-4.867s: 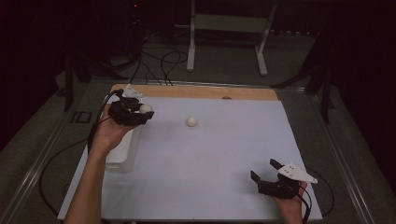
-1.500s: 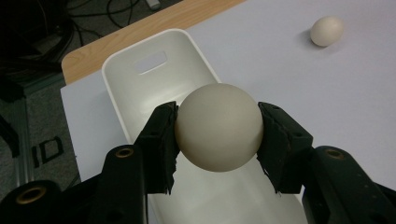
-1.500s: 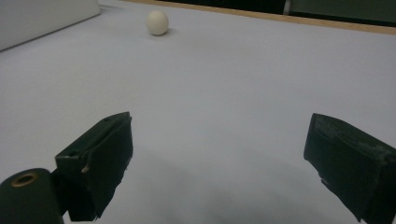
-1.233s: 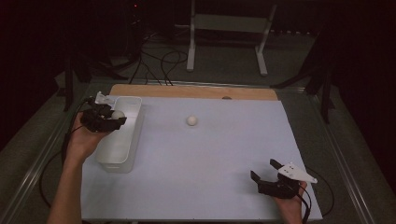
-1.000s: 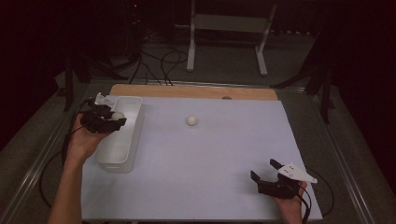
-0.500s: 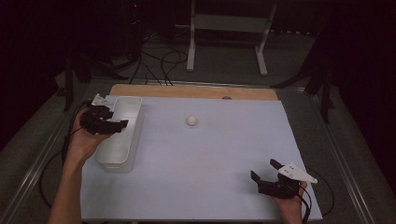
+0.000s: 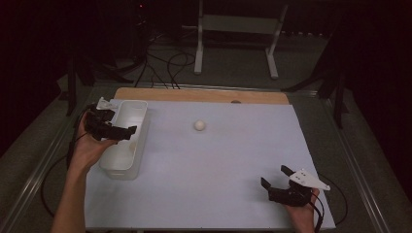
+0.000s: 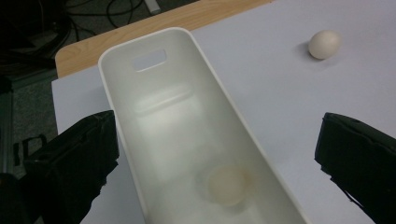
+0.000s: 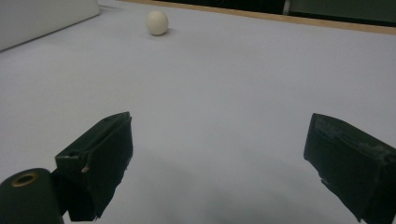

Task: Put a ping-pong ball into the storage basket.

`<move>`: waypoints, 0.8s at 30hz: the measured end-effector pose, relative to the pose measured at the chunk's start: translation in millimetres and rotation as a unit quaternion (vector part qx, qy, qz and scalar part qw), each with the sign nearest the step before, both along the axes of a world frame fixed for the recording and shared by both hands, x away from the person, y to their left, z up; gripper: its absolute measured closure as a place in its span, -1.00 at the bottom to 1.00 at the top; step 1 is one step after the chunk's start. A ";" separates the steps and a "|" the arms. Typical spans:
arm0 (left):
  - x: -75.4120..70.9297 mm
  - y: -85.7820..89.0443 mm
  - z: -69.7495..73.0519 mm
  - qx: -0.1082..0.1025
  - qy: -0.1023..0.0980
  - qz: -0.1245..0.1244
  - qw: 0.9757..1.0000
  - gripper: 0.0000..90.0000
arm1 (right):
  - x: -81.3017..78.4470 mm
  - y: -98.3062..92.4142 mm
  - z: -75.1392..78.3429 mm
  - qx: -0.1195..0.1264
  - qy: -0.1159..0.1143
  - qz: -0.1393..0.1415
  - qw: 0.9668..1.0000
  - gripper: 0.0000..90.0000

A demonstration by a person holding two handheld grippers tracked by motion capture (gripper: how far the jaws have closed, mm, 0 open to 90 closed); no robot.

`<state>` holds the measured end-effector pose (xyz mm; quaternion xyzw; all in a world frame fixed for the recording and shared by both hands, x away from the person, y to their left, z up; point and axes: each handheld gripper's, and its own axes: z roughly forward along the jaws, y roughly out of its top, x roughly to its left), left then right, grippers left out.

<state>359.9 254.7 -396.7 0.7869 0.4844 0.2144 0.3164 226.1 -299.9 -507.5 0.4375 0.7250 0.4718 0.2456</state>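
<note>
With one egg (image 8: 227, 185) already lying in the bin (image 8: 140, 88) under our left gripper (image 8: 215, 154), whose jaws have just been opening with nothing between them, we judge the job half done: the other egg (image 7: 199, 125) waits mid-mat and our right gripper (image 7: 278, 178) rests open, well apart.

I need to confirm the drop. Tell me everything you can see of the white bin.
The white bin looks like smooth plastic: long, narrow, with rounded corners and a handle slot in its far end wall. It stands upright near the table's left edge. One pale egg lies on its floor, blurred. The left tool hangs open above it, without touching.
</note>
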 end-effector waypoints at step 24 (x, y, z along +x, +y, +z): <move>1.0 -18.4 6.5 -0.005 -0.016 -0.025 1.000 -0.99 | 0.2 0.7 -0.6 -0.001 0.000 0.000 1.000 -0.83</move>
